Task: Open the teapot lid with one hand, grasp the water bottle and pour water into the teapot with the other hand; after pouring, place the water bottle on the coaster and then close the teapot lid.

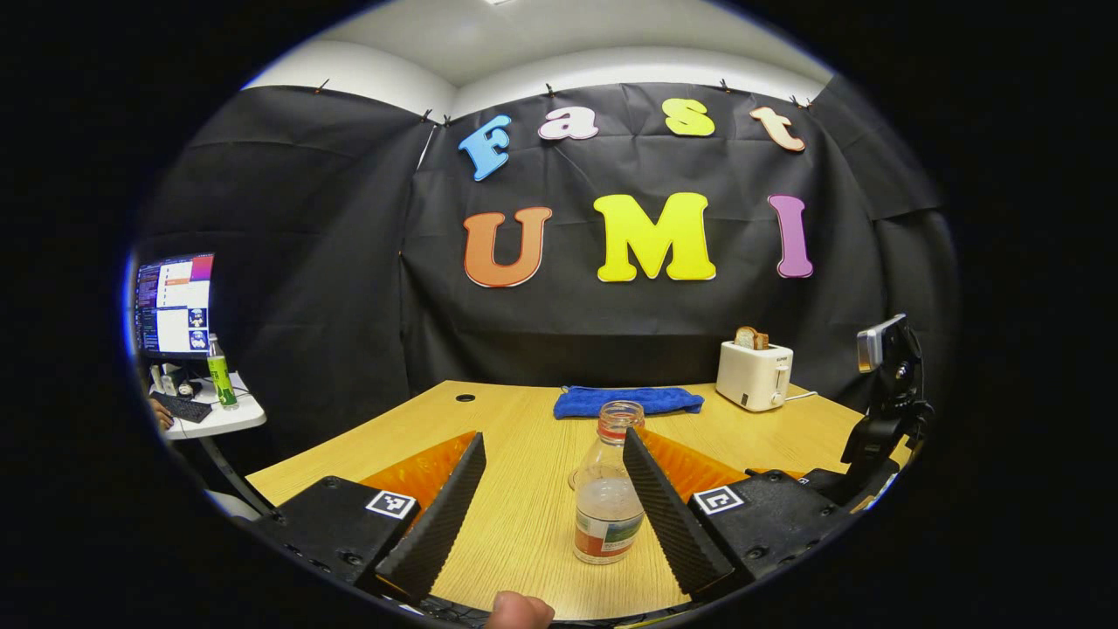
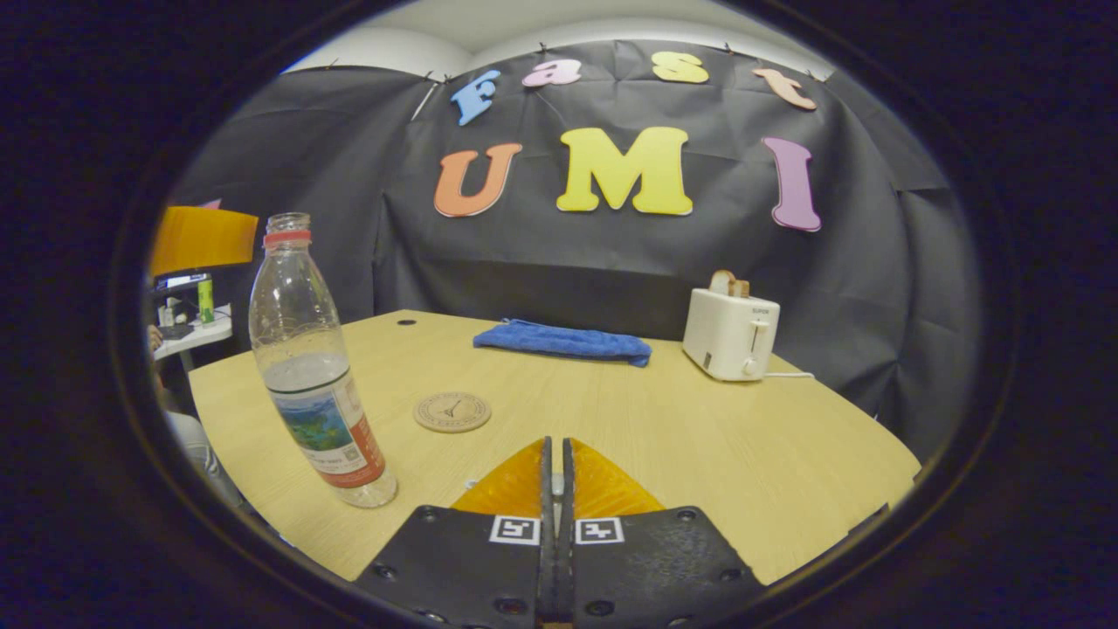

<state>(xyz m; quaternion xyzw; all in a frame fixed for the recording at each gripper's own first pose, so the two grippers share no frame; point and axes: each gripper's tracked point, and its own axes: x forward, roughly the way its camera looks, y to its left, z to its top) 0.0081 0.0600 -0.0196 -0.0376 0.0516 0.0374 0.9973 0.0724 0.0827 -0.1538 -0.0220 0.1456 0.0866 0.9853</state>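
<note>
While the water bottle (image 1: pixel 609 498) stands uncapped at lower centre between the wide-spread fingers of the left gripper (image 1: pixel 559 502) — untouched — the right gripper (image 2: pixel 555 489) is pressed closed on nothing. Bottle off the coaster (image 2: pixel 452 411), so pouring and placing look undone.

The right tongs (image 2: pixel 555 476) sit pressed together over the bench (image 2: pixel 699 454). The uncapped water bottle (image 2: pixel 314 376) stands upright near the bench's left edge, the coaster (image 2: pixel 452 411) just beside it.
</note>
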